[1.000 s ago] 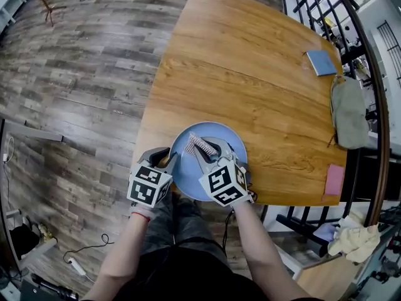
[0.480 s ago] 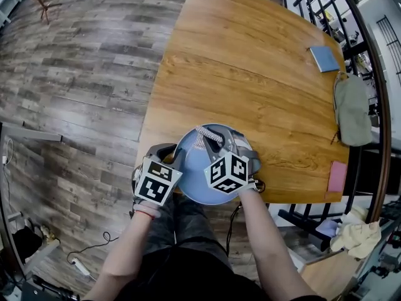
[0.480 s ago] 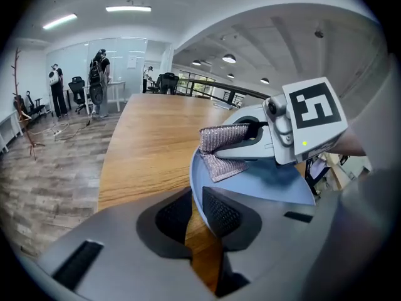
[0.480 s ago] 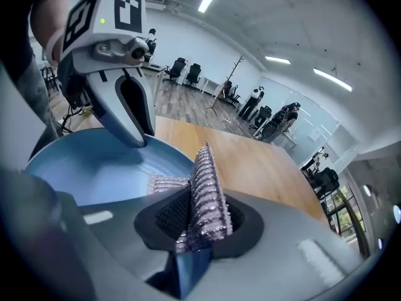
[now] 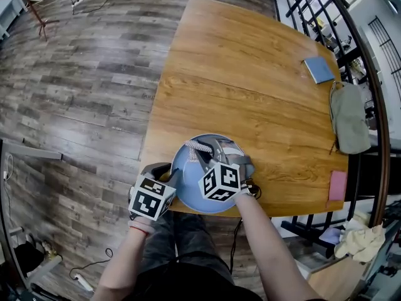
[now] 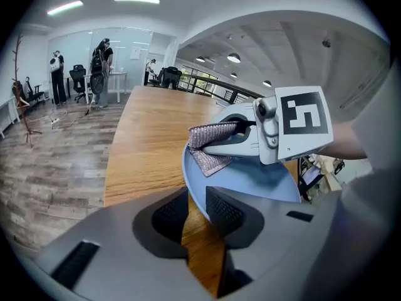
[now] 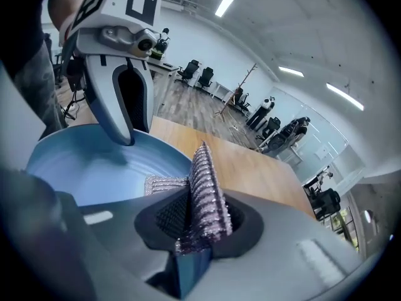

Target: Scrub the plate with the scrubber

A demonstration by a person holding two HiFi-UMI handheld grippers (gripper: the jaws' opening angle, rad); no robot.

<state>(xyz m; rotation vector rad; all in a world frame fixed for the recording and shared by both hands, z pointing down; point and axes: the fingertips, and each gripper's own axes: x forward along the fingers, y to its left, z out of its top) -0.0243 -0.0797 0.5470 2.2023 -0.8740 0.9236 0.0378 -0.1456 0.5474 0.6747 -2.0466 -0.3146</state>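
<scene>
**Item:** plate [image 5: 193, 190], blue, round. It is located at the near edge of the desk [image 5: 250, 74], tilted, with its face turned toward the right gripper [image 5: 210, 150].

**Tool:** mesh scrubber [image 7: 205, 193], silvery and folded. It is clamped between the closed fingers [image 7: 166, 221] of the right gripper. A free flap is laid on the plate's face near its far rim.

**Support:** left gripper [image 6: 197, 209]. The plate's left rim stands between its fingers [image 6: 225, 212], which are opening. The rim lies along one pad, and a strip of desk is seen between it and the other, so no firm pinch is shown.

**Handling notes (judged):**
- The rim should be pinched again before pressure is applied, or the plate may slide or tip off the near edge.
- The flap should be kept flat on the face and worked in overlapping circles from the far rim toward the centre.
- Pressure should be directed toward the supported side.
- The hard fingertips should be kept off the plate, so that only the mesh rubs.
- The hold on the scrubber appears deep enough, and no regrasp is thought necessary.

**Surroundings:** blue square pad [image 5: 319, 68], grey pouch [image 5: 348, 118] and pink card [image 5: 336, 184] lie along the right edge, well apart from the work.
</scene>
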